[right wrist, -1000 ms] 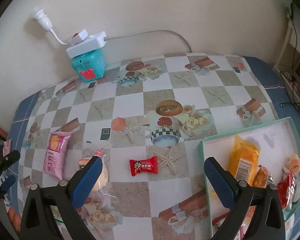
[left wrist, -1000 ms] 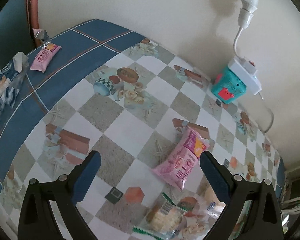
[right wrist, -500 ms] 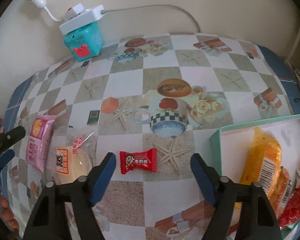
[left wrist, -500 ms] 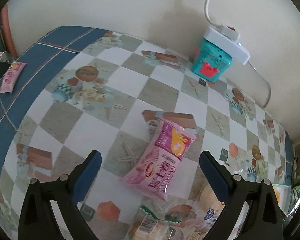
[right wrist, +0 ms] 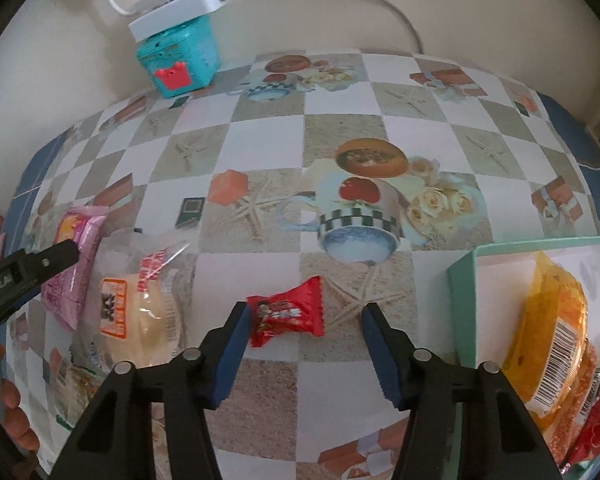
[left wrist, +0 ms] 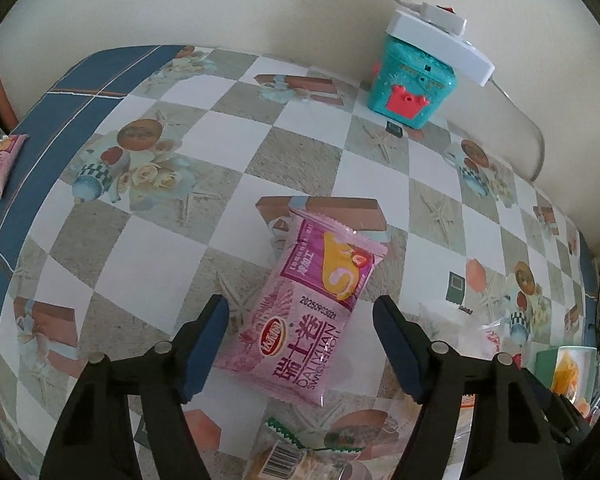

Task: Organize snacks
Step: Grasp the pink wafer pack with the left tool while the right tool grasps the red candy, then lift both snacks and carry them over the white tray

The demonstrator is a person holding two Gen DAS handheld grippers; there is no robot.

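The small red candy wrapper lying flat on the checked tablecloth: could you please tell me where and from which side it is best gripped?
Grip the small red candy wrapper across its plump middle, coming from above. It lies flat, its crimped ends too thin for a sure hold. The right gripper, its jaws just closing, already straddles it, one blue pad at its left end; centring first seems wise.

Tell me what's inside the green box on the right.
The green box holds an orange packet with a barcode, a red wrapper and more snacks beneath; its far right side is cut off from view.
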